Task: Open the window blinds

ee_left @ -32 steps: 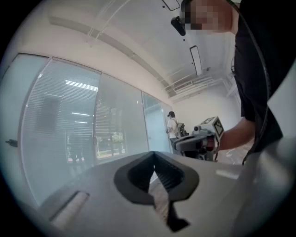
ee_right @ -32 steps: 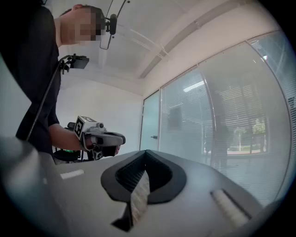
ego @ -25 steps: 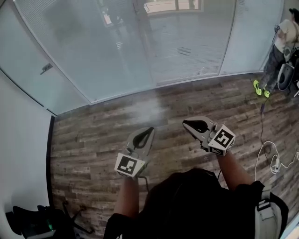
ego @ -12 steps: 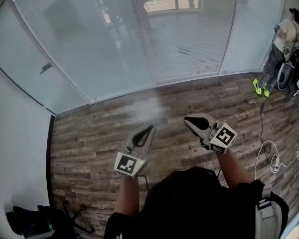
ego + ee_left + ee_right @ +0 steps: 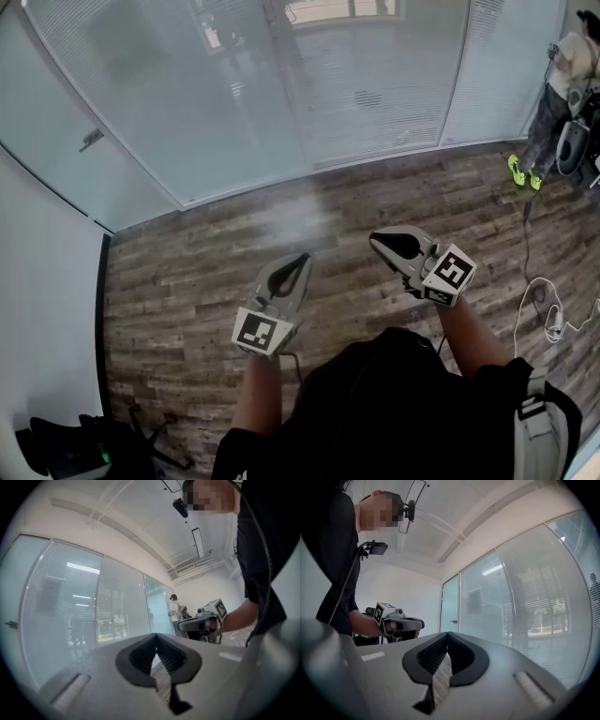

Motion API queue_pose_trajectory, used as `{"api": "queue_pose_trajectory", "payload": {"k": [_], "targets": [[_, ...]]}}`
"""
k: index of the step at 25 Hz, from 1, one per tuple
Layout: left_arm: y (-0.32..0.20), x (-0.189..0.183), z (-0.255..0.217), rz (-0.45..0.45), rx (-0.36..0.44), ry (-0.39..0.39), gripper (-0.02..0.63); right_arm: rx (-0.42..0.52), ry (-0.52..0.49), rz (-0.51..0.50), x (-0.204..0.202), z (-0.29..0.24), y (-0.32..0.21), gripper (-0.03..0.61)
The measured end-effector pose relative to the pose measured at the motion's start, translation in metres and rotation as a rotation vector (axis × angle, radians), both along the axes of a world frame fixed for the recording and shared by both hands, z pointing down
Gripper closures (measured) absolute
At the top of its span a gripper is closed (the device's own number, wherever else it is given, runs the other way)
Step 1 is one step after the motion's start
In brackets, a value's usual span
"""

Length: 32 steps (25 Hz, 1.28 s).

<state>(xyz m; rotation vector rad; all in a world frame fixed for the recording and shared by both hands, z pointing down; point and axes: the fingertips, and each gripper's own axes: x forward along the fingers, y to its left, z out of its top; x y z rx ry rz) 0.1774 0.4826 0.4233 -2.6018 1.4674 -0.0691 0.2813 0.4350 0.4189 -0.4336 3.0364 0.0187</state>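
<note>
The window blinds [image 5: 375,94] hang behind the glass wall across the top of the head view, slats lowered. They also show in the left gripper view as blinds [image 5: 61,606] and in the right gripper view as blinds [image 5: 543,606]. My left gripper [image 5: 305,256] is held level over the wooden floor, well short of the glass, jaws shut and empty [image 5: 156,634]. My right gripper [image 5: 373,241] hovers beside it at the same distance, also shut with nothing between its jaws [image 5: 448,633]. Each gripper camera sees the other gripper.
A person [image 5: 562,84] stands at the far right by the glass. White cables [image 5: 544,314] lie on the floor at the right. A glass door with a handle [image 5: 91,138] is at the left, next to a white wall. Black equipment [image 5: 66,445] sits bottom left.
</note>
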Motion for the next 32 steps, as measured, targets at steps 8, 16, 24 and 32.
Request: {"api": "queue_pose_trajectory", "payload": {"k": [8,16,24,32], "targets": [[-0.001,0.002,-0.004,0.001,-0.003,0.000,0.609,0.027,-0.028,0.005,0.006,-0.007,-0.002,0.572],[-0.005,0.006,-0.001,-0.011,-0.035,0.005,0.609,0.015,-0.031,0.002,0.012,-0.002,-0.006,0.572],[-0.024,-0.004,0.004,-0.034,-0.061,-0.012,0.611,-0.004,-0.059,-0.011,0.003,0.003,-0.027,0.572],[-0.056,-0.018,0.012,-0.075,-0.076,-0.025,0.609,-0.005,-0.047,-0.066,-0.017,0.010,-0.073,0.572]]}}
